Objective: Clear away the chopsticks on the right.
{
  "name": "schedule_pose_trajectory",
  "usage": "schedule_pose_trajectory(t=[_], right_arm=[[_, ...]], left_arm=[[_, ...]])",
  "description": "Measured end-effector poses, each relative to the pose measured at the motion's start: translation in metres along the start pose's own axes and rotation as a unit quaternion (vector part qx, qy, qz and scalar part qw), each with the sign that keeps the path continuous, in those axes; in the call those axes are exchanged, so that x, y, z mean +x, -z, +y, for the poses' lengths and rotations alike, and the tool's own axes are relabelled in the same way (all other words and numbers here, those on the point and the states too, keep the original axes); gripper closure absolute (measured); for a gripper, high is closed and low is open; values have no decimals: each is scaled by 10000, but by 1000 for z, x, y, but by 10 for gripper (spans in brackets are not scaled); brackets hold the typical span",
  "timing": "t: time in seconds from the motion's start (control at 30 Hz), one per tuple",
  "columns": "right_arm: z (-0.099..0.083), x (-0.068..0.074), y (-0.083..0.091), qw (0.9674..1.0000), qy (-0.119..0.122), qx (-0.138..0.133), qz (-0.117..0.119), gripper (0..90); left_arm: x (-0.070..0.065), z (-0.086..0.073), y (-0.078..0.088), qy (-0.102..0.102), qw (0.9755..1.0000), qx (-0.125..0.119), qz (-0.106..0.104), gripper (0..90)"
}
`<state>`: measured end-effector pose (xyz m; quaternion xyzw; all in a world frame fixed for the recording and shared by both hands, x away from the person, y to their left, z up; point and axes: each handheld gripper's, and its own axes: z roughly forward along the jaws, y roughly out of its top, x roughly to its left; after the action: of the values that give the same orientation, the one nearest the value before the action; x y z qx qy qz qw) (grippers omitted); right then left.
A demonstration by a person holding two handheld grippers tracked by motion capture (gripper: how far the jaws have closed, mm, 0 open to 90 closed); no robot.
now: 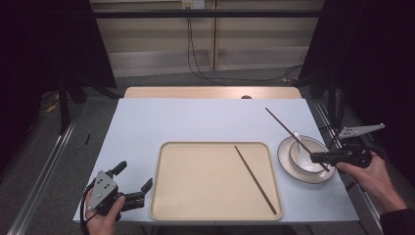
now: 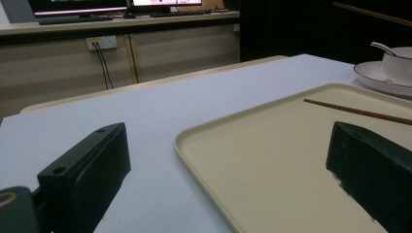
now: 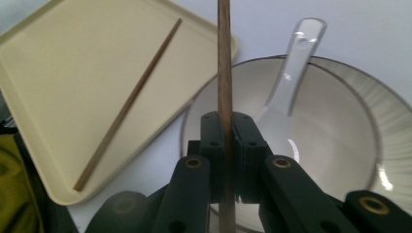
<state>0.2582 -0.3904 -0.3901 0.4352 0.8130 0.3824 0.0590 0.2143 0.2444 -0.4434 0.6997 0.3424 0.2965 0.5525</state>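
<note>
Over the bowl (image 3: 316, 145), right gripper (image 3: 226, 141) clamps a chopstick (image 3: 224, 73); left gripper (image 1: 132, 183) gapes.

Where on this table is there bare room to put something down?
The far half of the table, beyond the tray, lies bare. Most of the tray left of the chopstick is free. The plate and right gripper crowd the right edge.

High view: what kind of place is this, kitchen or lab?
Probably a lab or recording room, not a kitchen: the table stands between dark curtains, loose cables run from a wall socket, and monitors sit on a back counter.
</note>
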Motion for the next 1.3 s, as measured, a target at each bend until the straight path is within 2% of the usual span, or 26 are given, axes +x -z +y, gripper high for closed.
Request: schedule_pose_trajectory(t=[0.07,0.13,0.17,0.23,0.3,0.43,0.8,0.83,1.0,1.03,1.07,1.3], right_arm=[[0,3,-1,10000,33,-16,29,852],[0,14,-4,10000,-46,-12,82,851],[-1,23,-6,9998,-168,27,137,852],[-1,25,-8,9997,-188,19,128,852],[-4,30,-11,9991,-367,-98,183,852],[-7,41,-20,9978,-545,-230,312,852],[-11,80,-52,9955,-669,-138,653,851],[-11,84,-56,9946,-722,-78,740,851],[-12,97,-67,9927,-966,-56,725,851],[-13,99,-70,9919,-1036,-31,739,852],[-14,101,-73,9912,-1093,-29,742,852],[-21,109,-89,9912,-1191,143,560,851]], left_arm=[[0,0,0,25,10000,-2,-4,21],[0,0,0,48,10000,-11,7,21],[0,0,0,21,10000,-7,5,21],[0,0,0,9,10000,-19,12,21],[0,0,1,-2,10000,-21,-9,20],[0,0,1,5,10000,-19,18,20],[-1,0,0,-11,10000,-4,1,20],[-1,0,0,-3,10000,-15,-3,20],[-1,0,1,40,10000,-37,-24,20],[0,0,1,-23,10000,-16,-21,20],[0,0,1,1,10000,-31,-28,20],[-1,0,1,22,10000,-19,-1,20]])
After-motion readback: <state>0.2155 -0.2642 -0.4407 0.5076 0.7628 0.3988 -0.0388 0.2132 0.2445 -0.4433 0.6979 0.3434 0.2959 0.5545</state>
